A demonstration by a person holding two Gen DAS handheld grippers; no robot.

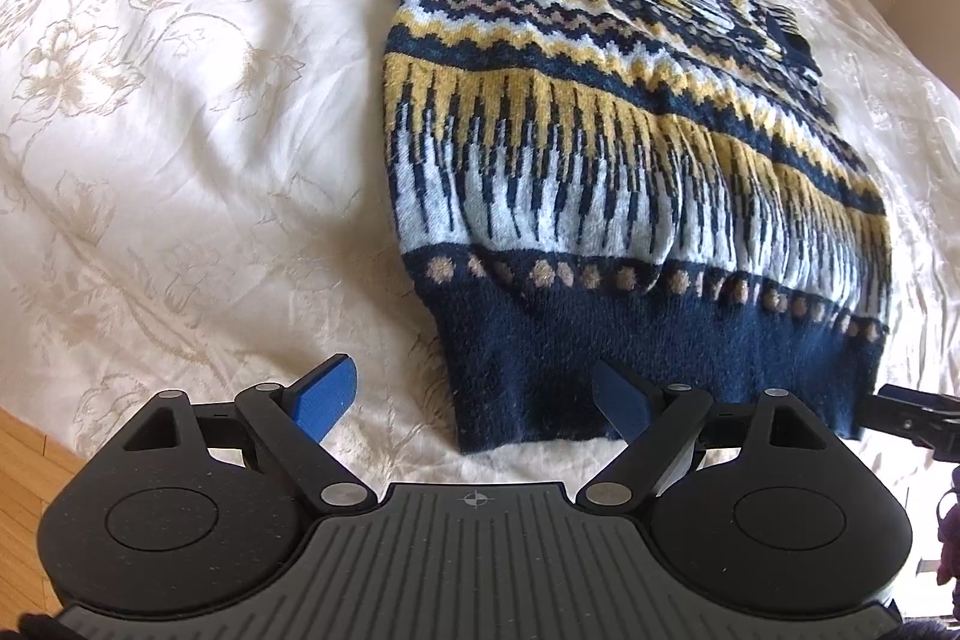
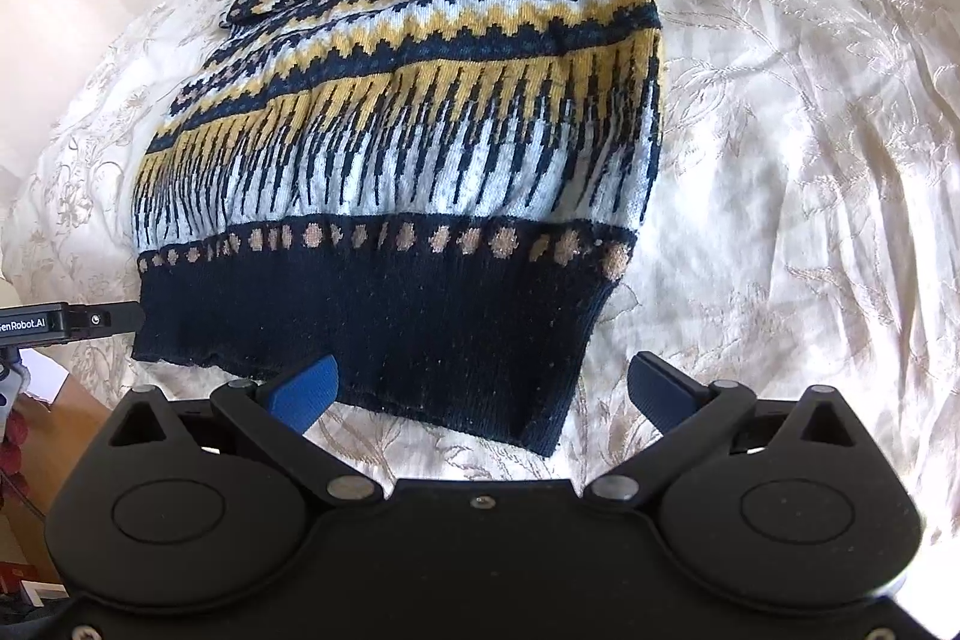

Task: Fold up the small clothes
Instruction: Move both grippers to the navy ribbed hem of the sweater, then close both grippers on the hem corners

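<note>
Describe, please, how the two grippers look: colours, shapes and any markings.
Both are matte black. The left gripper has two round domed housings, angled link arms with silver pivot pins, blue textured fingers and a grey ribbed plate bearing a small crosshair mark. The right gripper has the same build, with a plain black centre and one screw. No cables or sleeves are visible.

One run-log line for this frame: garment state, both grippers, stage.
sweater: flat on bedspread, sleeves folded in | left gripper: open, at hem corner | right gripper: open, at opposite hem corner | stage: pre-grasp
</note>
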